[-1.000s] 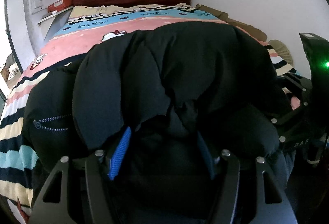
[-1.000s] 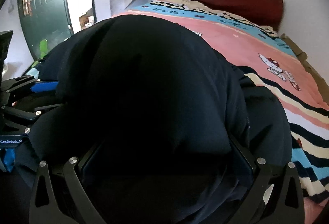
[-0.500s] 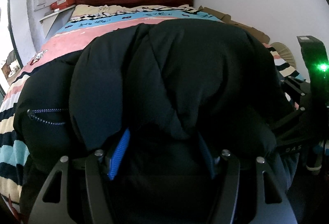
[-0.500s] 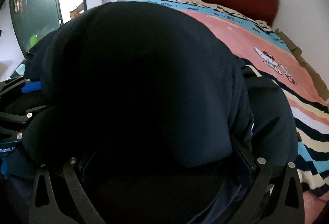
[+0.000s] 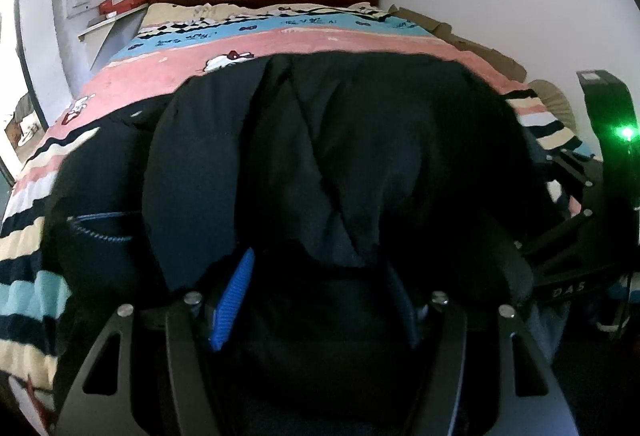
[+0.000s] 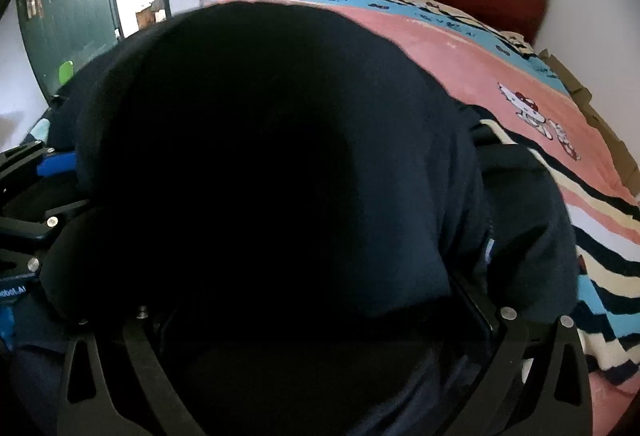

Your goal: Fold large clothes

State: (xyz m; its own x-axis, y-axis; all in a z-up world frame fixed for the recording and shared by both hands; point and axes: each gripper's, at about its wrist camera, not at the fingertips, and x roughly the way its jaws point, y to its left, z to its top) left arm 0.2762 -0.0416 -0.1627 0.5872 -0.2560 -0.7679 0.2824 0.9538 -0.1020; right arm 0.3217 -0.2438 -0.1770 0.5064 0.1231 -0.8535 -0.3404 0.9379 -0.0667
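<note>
Jacket: a black puffer jacket [image 5: 320,155] is bunched on the striped bed [image 5: 280,39], long axis unclear.
Left hand-held gripper [image 5: 316,308]: pinched on the jacket's near edge.
Right hand-held gripper [image 6: 320,320]: buried under jacket fabric; grip cannot be told.

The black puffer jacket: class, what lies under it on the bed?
Under the black puffer jacket the striped cartoon bedspread shows around its edges. Whatever lies beneath its middle is covered. Its near edge also hides the fingertips of the left gripper.
</note>
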